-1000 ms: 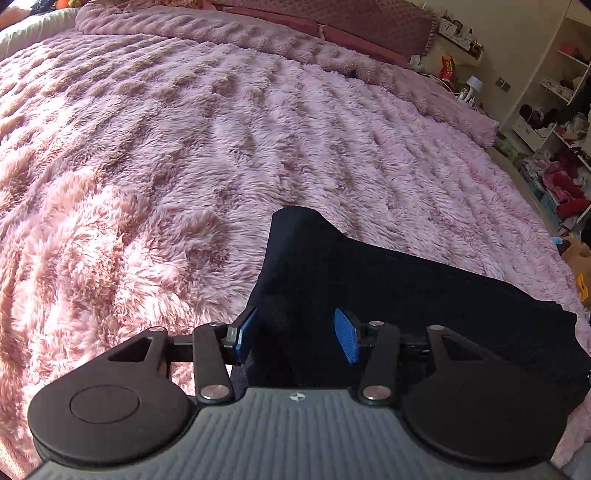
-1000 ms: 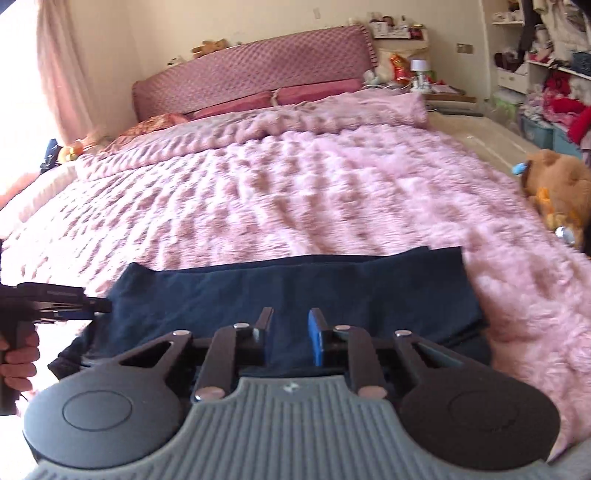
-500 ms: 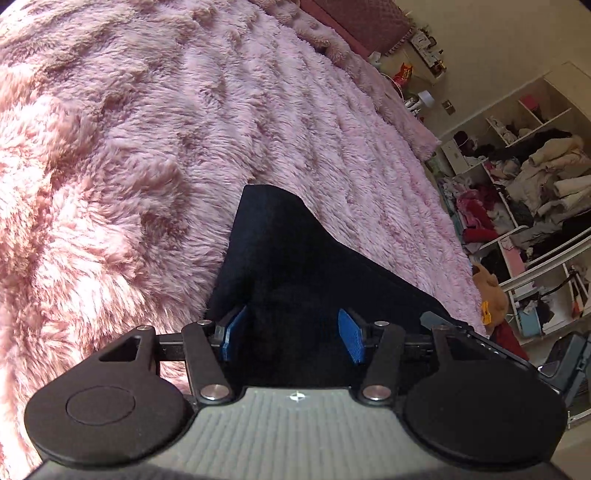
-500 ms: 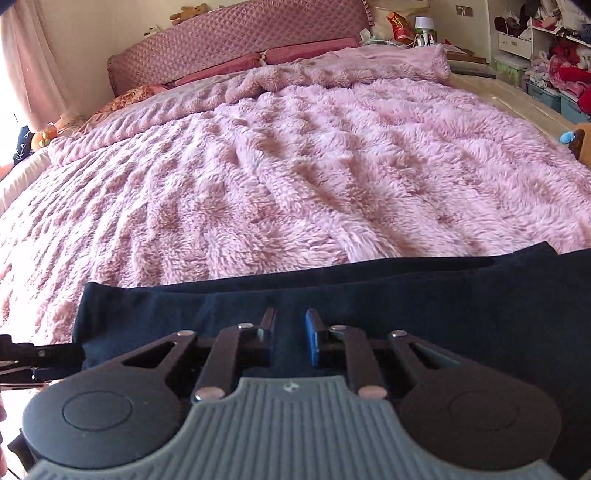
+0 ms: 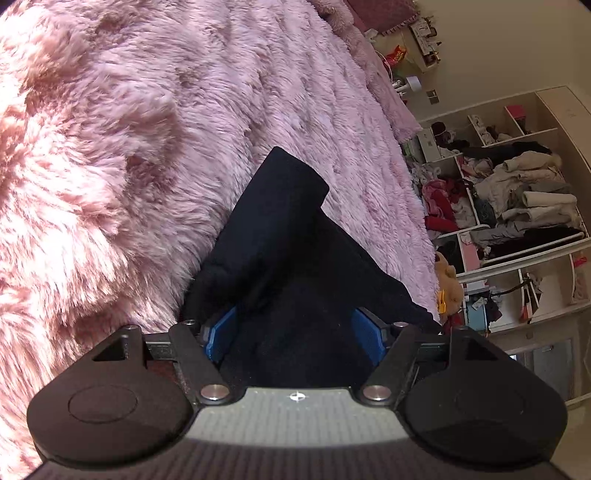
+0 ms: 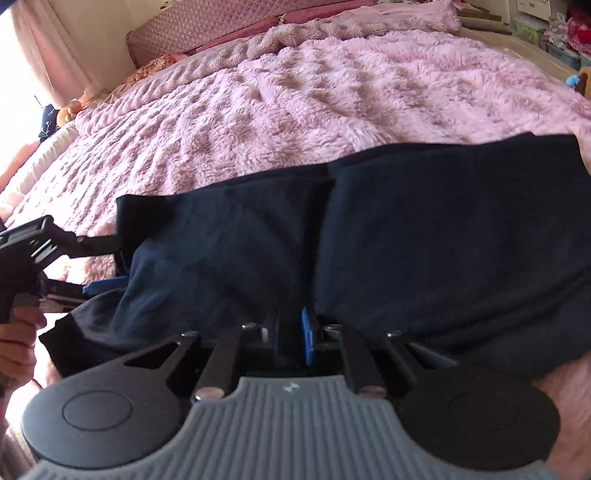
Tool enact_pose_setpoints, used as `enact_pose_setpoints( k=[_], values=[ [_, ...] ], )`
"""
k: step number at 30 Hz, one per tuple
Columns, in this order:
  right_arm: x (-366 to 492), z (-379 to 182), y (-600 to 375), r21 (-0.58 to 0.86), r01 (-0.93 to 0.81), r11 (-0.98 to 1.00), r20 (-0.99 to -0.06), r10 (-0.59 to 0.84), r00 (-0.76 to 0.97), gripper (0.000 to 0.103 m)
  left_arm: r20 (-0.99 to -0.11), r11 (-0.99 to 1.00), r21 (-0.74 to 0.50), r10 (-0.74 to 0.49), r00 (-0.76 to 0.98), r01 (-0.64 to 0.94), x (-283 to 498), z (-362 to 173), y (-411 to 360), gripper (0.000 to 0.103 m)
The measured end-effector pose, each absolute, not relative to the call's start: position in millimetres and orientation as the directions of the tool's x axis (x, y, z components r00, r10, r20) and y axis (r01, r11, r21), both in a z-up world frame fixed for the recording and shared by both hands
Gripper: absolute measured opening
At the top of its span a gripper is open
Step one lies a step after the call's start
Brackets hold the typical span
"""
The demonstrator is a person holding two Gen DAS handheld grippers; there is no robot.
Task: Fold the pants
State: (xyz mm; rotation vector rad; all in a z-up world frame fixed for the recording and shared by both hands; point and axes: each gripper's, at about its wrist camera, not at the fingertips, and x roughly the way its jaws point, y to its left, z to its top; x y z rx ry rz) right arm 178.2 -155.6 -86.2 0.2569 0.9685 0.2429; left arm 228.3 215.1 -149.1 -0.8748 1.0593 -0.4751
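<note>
Both grippers are down at the near edge of the dark pants (image 6: 406, 236), which lie folded in a long band across a fluffy pink blanket (image 6: 332, 92) on a bed.

Left gripper (image 5: 295, 334): its jaws have just been opening and now stand wide apart, the blue pads (image 5: 218, 332) on either side of a bunched end of the pants. The cloth lies between them, but the pads do not press on it. From this view the pants run away to the far right, with one folded corner standing up against the blanket. In the right wrist view this same gripper shows at the left edge, held by a hand (image 6: 16, 332), its fingers reaching in at the left end of the pants.

Right gripper (image 6: 291, 339): its jaws have just been closing and are now nearly together, with a fold of the pants pinched between the pads at the near edge, about the middle of the band. A seam or crease runs from that spot toward the far edge.

Beyond the bed, at the right of the left wrist view, open shelves (image 5: 517, 192) are crammed with clothes, and a plush toy (image 5: 448, 280) sits near the bed's edge. Pillows (image 6: 229, 33) and a padded headboard (image 6: 207, 18) are at the far end.
</note>
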Motion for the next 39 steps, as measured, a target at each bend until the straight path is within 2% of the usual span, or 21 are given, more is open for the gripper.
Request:
enact_pose_setpoints(
  k=[3, 4, 6, 7, 8, 11, 13, 15, 17, 18, 20, 22, 24, 25, 27, 29, 30, 33, 35, 37, 39],
  values=[
    [142.4, -81.1, -162.6, 0.321, -0.088, 0.943, -0.801, 0.319, 0.506, 0.011, -0.584, 0.626, -0.777, -0.680, 0.443, -0.062, 224.9, -144.3, 208.1, 0.073],
    [133.6, -80.3, -166.5, 0.350, -0.087, 0.933, -0.796, 0.346, 0.496, 0.011, -0.600, 0.645, -0.761, -0.664, 0.447, -0.063, 223.5, -141.9, 205.4, 0.061],
    [117.9, -68.8, -168.4, 0.373, -0.165, 0.913, -0.743, 0.401, 0.536, 0.012, -0.658, 0.711, -0.698, -0.592, 0.465, -0.082, 219.6, -131.9, 195.0, 0.042],
    [115.5, -60.7, -164.2, 0.345, -0.224, 0.912, -0.715, 0.409, 0.567, 0.013, -0.684, 0.738, -0.668, -0.558, 0.470, -0.095, 217.5, -128.2, 190.8, 0.014],
    [118.4, -53.7, -158.8, 0.306, -0.268, 0.913, -0.693, 0.407, 0.595, 0.013, -0.686, 0.739, -0.667, -0.559, 0.466, -0.096, 216.1, -126.6, 187.9, 0.000],
    [148.5, -43.0, -149.8, 0.274, -0.275, 0.921, -0.621, 0.388, 0.681, 0.012, -0.694, 0.738, -0.661, -0.531, 0.487, -0.137, 211.0, -117.3, 180.6, 0.000],
    [173.9, -49.4, -139.0, 0.159, -0.256, 0.954, -0.614, 0.299, 0.731, 0.013, -0.677, 0.722, -0.677, -0.533, 0.507, -0.145, 207.3, -108.7, 179.5, 0.000],
    [201.0, -69.9, -128.3, 0.060, -0.224, 0.973, -0.691, 0.202, 0.694, 0.015, -0.656, 0.706, -0.692, -0.528, 0.540, -0.151, 201.3, -99.4, 181.9, 0.000],
    [217.1, -89.8, -129.1, 0.098, -0.273, 0.957, -0.805, 0.238, 0.544, 0.018, -0.629, 0.672, -0.720, -0.527, 0.572, -0.172, 190.7, -93.0, 187.1, 0.000],
    [211.0, -87.9, -136.0, 0.105, -0.341, 0.934, -0.796, 0.284, 0.534, 0.020, -0.603, 0.645, -0.745, -0.540, 0.587, -0.171, 186.8, -88.8, 188.1, 0.000],
    [188.8, -73.6, -159.8, 0.118, -0.417, 0.901, -0.721, 0.366, 0.588, 0.039, -0.539, 0.595, -0.791, -0.572, 0.618, -0.140, 177.3, -81.7, 188.4, 0.000],
    [182.9, -57.8, -193.7, 0.178, -0.408, 0.895, -0.653, 0.418, 0.632, 0.044, -0.542, 0.612, -0.779, -0.546, 0.639, -0.137, 172.7, -74.9, 184.2, 0.000],
    [184.9, -47.7, -232.4, 0.244, -0.344, 0.907, -0.572, 0.421, 0.704, 0.044, -0.599, 0.684, -0.713, -0.479, 0.641, -0.156, 174.8, -71.5, 176.6, 0.000],
    [185.7, -46.7, -247.6, 0.280, -0.313, 0.908, -0.541, 0.418, 0.730, 0.044, -0.618, 0.708, -0.687, -0.451, 0.644, -0.163, 175.0, -71.9, 177.4, 0.000],
    [182.6, -48.0, -287.3, 0.417, -0.257, 0.871, -0.452, 0.445, 0.773, 0.044, -0.621, 0.730, -0.668, -0.444, 0.646, -0.141, 173.7, -73.3, 186.7, 0.011],
    [182.1, -49.3, -308.4, 0.476, -0.229, 0.849, -0.417, 0.448, 0.791, 0.044, -0.620, 0.739, -0.665, -0.467, 0.631, -0.106, 174.8, -73.8, 195.8, 0.042],
    [182.6, -47.6, -311.7, 0.460, -0.214, 0.861, -0.426, 0.426, 0.798, 0.044, -0.621, 0.744, -0.663, -0.480, 0.620, -0.087, 172.4, -74.7, 200.1, 0.048],
    [179.6, -39.8, -301.6, 0.282, -0.195, 0.939, -0.477, 0.313, 0.821, 0.044, -0.655, 0.779, -0.624, -0.478, 0.585, -0.063, 179.4, -78.8, 205.1, 0.059],
    [177.8, -38.8, -297.2, 0.274, -0.228, 0.934, -0.470, 0.337, 0.816, 0.043, -0.685, 0.787, -0.611, -0.473, 0.554, -0.085, 188.9, -86.4, 208.5, 0.067],
    [174.1, -37.3, -292.1, 0.268, -0.270, 0.925, -0.452, 0.368, 0.812, 0.042, -0.697, 0.779, -0.618, -0.483, 0.530, -0.104, 196.6, -94.9, 212.3, 0.071],
    [169.4, -33.4, -282.0, 0.222, -0.305, 0.926, -0.445, 0.374, 0.813, 0.045, -0.677, 0.768, -0.638, -0.522, 0.520, -0.060, 202.6, -101.0, 213.3, 0.083]
  ],
)
